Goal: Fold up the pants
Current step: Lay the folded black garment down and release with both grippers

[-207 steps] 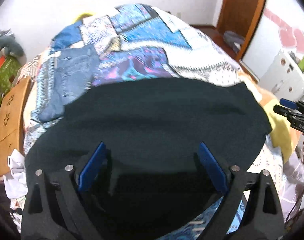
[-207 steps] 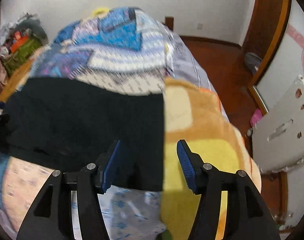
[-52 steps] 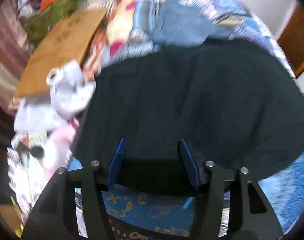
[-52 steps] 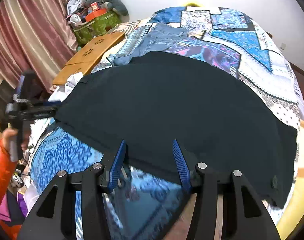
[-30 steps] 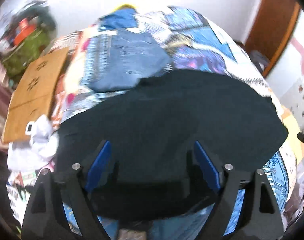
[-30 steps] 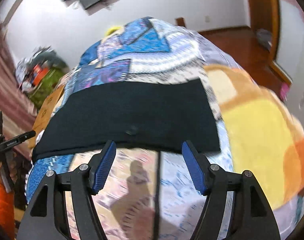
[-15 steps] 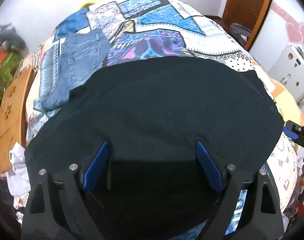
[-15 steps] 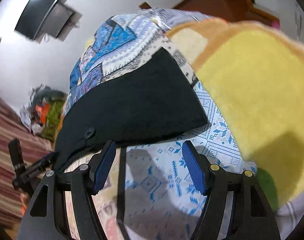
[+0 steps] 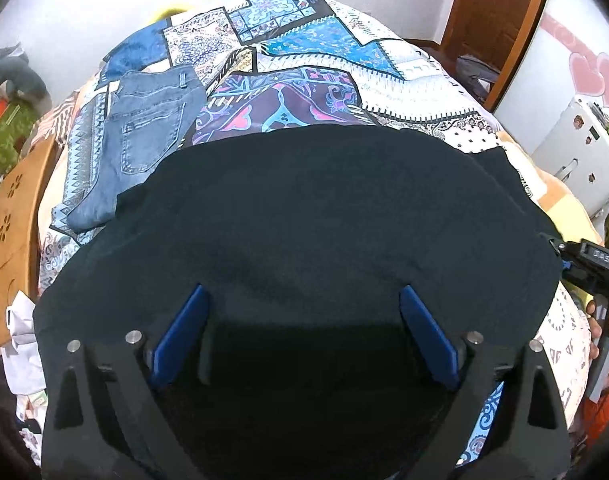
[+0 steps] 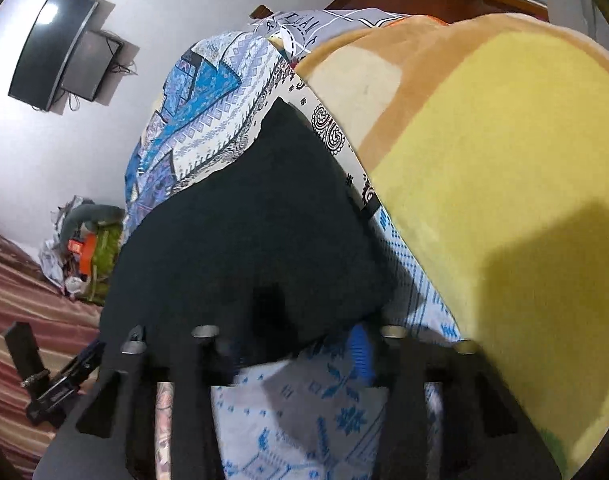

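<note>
Black pants (image 9: pixel 304 220) lie spread flat across the patterned bedspread (image 9: pixel 304 48). My left gripper (image 9: pixel 300 332) is open, its blue pads just above the near edge of the pants, holding nothing. My right gripper (image 10: pixel 300 344) is open at the right end of the pants (image 10: pixel 256 232), with the cloth's corner lying between its fingers. It also shows at the right edge of the left wrist view (image 9: pixel 592 264).
Folded blue jeans (image 9: pixel 144 136) lie at the far left of the bed. A yellow and orange blanket (image 10: pixel 504 160) lies right of the pants. A wooden lap table (image 9: pixel 12 208) and loose clutter sit left of the bed. A TV (image 10: pixel 52 48) hangs on the wall.
My right gripper has dropped low to the right corner of the pants, so the cloth now sits between its fingers. My left gripper has held almost still over the near edge.
</note>
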The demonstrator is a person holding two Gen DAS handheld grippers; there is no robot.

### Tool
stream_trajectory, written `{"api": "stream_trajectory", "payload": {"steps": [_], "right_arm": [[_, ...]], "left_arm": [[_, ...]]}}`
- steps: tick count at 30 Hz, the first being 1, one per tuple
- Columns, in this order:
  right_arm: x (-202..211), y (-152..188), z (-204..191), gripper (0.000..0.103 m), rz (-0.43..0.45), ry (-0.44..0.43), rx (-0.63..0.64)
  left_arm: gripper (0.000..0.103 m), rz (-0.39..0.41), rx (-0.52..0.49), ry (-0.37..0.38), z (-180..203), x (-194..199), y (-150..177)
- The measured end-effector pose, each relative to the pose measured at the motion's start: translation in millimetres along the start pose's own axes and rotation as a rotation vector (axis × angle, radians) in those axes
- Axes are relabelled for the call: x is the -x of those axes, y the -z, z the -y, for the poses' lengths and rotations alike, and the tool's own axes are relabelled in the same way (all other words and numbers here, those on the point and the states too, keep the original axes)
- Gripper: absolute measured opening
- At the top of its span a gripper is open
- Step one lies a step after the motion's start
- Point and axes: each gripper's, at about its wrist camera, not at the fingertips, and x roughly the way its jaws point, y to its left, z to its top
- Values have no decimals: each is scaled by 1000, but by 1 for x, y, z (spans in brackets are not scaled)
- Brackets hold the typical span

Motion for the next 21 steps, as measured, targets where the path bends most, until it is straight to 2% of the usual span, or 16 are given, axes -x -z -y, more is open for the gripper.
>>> {"api": "stream_trajectory", "payload": {"steps": [1, 4, 7, 12, 16, 21], "right_arm": [[0, 0, -1, 14, 0, 2, 7], [9, -2, -7, 8, 46, 37, 76], [29, -6, -19, 6, 124, 76, 161], [65, -21, -35, 6, 207, 63, 221], [82, -27, -69, 6, 259, 68, 294], [99, -31, -127, 6, 310, -6, 395]], "left_arm": [[97, 0, 1, 1, 0, 0, 0], [97, 0, 5, 3, 0, 2, -1], [97, 9, 6, 7, 0, 6, -1], [97, 48, 9, 14, -1, 23, 1], [97, 101, 21, 27, -6, 47, 0], [97, 171, 33, 22, -16, 77, 4]]}}
